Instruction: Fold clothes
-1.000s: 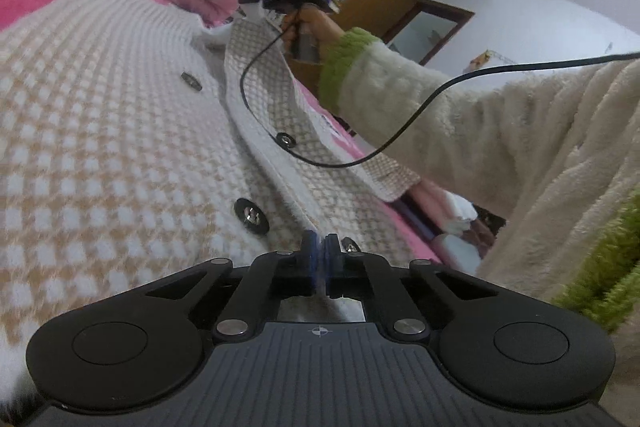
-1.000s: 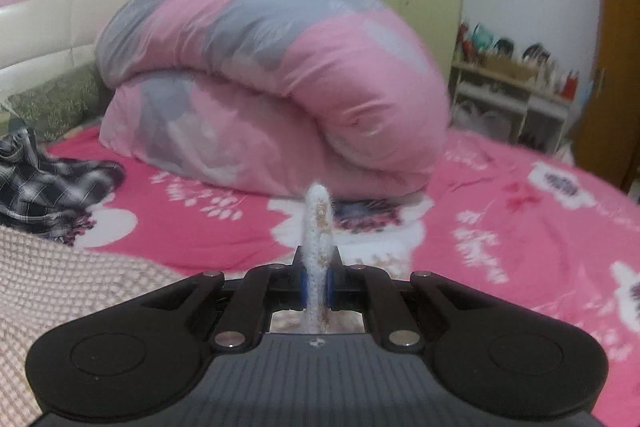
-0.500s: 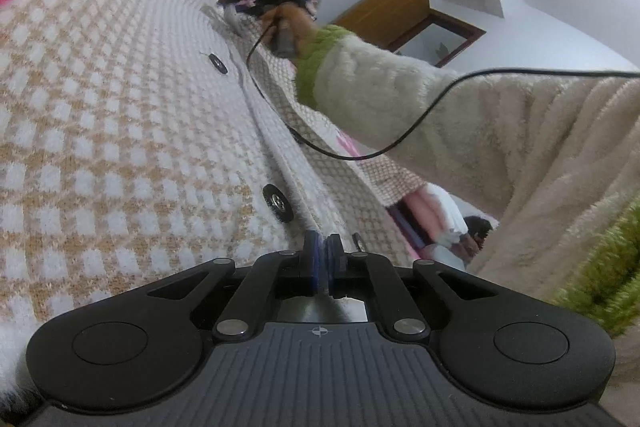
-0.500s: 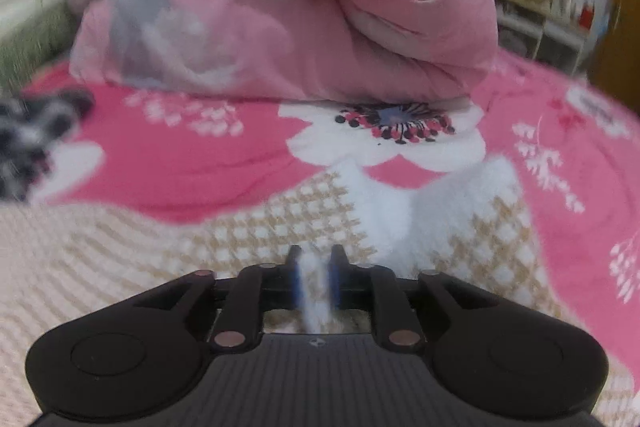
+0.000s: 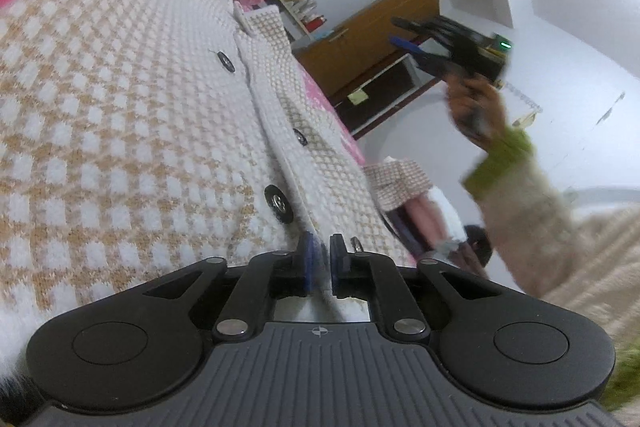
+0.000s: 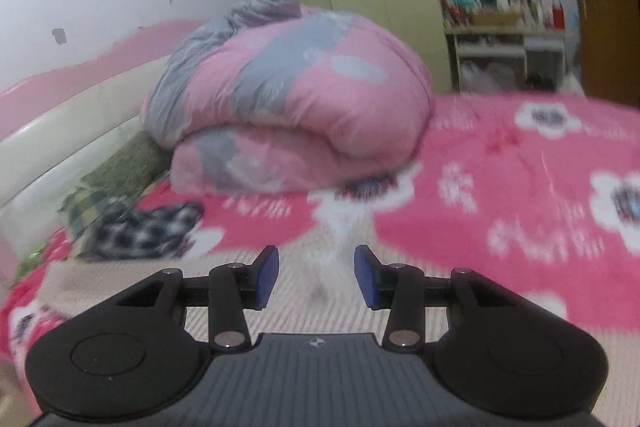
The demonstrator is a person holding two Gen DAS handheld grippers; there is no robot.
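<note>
Lay spread, the beige-and-white checked knitted cardigan (image 5: 120,131) with dark round buttons (image 5: 279,203), across the pink floral bedspread (image 6: 520,195), its white button edge pinched between the nearly closed blue pads of the left gripper (image 5: 320,259). Hovered above the bed with jaws wide apart and nothing between them, the right gripper (image 6: 316,277), held in a hand (image 5: 474,107) with a green-cuffed fleecy cream sleeve (image 5: 520,187), the blurred cardigan fabric below it. Sat beyond, a rolled pink-and-grey quilt (image 6: 288,107), with a crumpled black-and-white plaid garment (image 6: 140,227) to its left.
</note>
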